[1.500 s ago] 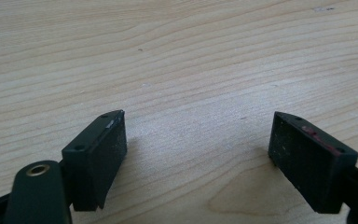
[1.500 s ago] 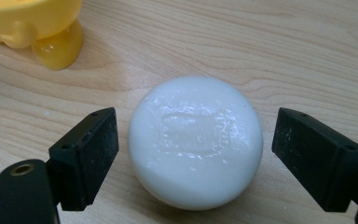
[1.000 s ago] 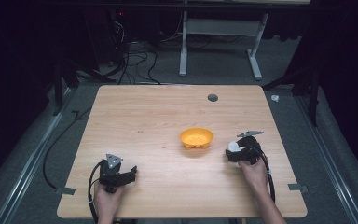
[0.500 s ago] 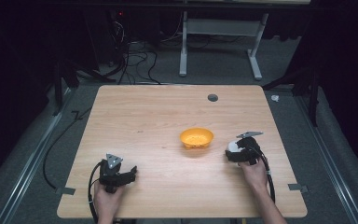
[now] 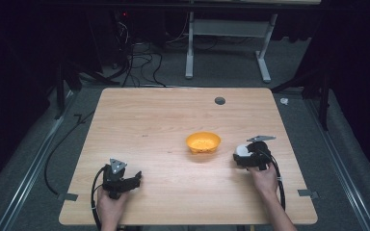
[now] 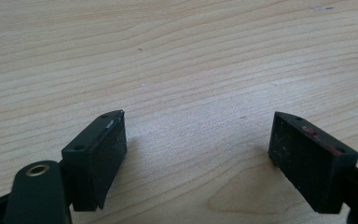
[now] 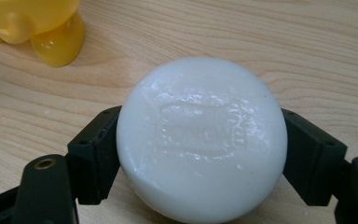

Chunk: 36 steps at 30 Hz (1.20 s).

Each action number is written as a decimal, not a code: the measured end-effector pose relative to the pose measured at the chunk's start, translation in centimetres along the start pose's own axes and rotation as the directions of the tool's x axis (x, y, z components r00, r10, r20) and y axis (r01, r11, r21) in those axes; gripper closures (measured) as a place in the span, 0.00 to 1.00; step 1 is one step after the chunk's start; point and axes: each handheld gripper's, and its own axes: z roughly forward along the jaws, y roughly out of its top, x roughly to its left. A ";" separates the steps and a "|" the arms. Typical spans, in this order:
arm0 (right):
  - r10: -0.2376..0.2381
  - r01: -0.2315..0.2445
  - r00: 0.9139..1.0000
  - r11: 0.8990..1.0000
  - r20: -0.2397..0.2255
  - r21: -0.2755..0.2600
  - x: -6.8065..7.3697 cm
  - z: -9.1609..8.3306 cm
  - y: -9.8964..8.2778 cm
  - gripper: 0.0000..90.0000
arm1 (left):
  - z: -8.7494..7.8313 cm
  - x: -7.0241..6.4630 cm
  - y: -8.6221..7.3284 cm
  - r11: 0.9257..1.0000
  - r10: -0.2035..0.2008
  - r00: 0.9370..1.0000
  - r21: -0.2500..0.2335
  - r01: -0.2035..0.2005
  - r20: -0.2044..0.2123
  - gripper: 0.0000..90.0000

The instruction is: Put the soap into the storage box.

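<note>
Soap bar (image 7: 202, 140), white and rounded, clamped between the two black jaws of the right gripper (image 5: 248, 156), one jaw pressed against each side at the bar's widest part. Seen in the right gripper view as a smooth oval, long axis running across from jaw to jaw, broad face turned toward the camera and stamped with a raised rectangular emblem, lettering too blurred to read. Lower edge of the bar dipping below the jaws toward the wooden counter (image 5: 173, 125); contact with the wood cannot be told. In the high view, visible as a small white spot (image 5: 243, 150) at the front of the right gripper, at the right side of the counter, near its front edge, held in the person's right hand (image 5: 262, 175). Orange bowl (image 5: 203, 142) just left of that gripper, near but apart, standing upright; glimpsed at the upper left corner of the right gripper view as glossy yellow-orange plastic (image 7: 32, 23).

Left gripper (image 5: 125, 182) resting at the front left of the counter in the left hand (image 5: 111, 204), well apart from bowl and soap. Jaws spread wide in the left gripper view (image 6: 196, 154), bare wood grain between them.
</note>
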 end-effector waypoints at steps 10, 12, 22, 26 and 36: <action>0.016 -0.017 0.999 0.999 -0.034 -0.028 0.0 -0.9 0.1 0.26 | 0.0 0.0 0.0 1.000 0.003 1.000 0.002 -0.003 0.000 0.22; 0.018 -0.019 0.999 0.999 -0.042 -0.036 0.0 -1.1 0.1 0.26 | 0.0 0.0 0.0 1.000 0.000 1.000 0.000 0.000 0.000 0.22; 0.006 -0.011 0.997 0.998 -0.078 -0.069 0.6 -2.4 0.7 0.26 | 0.0 0.0 0.0 1.000 0.000 1.000 0.000 0.000 -0.001 0.22; -0.001 -0.006 0.997 0.997 -0.081 -0.076 0.8 -2.6 1.0 0.26 | 0.0 0.0 0.0 1.000 0.001 1.000 0.001 -0.001 -0.001 0.22; -0.023 0.013 0.994 0.995 -0.111 -0.095 1.7 -3.5 1.7 0.26 | 0.0 0.0 0.0 1.000 0.004 1.000 0.006 -0.004 0.001 0.22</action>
